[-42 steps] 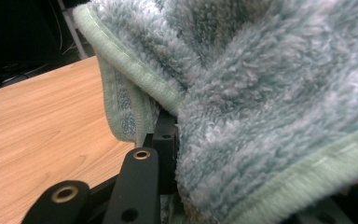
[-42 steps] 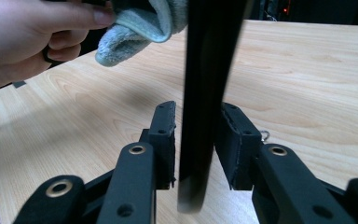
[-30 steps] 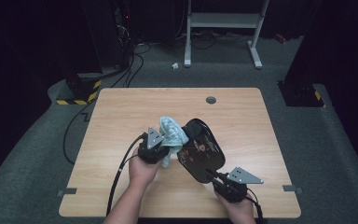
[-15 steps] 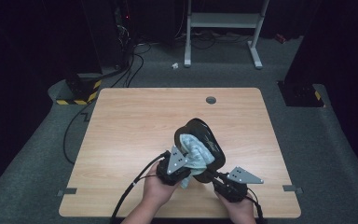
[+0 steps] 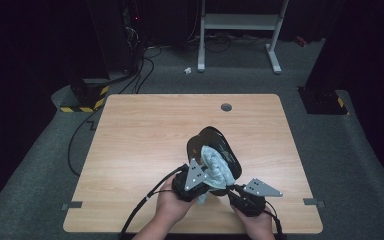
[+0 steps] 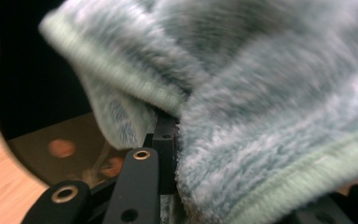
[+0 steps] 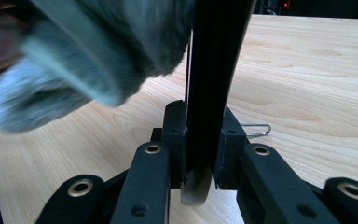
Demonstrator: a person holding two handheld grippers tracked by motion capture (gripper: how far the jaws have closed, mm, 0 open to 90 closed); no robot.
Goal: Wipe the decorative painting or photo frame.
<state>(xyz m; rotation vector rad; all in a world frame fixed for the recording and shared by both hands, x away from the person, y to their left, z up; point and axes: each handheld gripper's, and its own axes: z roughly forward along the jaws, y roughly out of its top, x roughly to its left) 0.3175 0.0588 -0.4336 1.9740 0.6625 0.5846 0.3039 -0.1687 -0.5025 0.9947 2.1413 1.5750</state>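
- The left gripper [image 5: 206,179] is clamped on a pale green fluffy cloth [image 5: 216,165] and presses it against the face of the black plate [image 5: 225,147].
- The right gripper [image 5: 236,192] has its jaws closed on the lower rim of the plate, which it holds tilted above the wooden table [image 5: 145,135], near the front edge.
- The plate's face lies directly ahead of the left gripper; its long axis runs away from the person.
- The plate is glossy and dark, and the cloth is soft and bunched.
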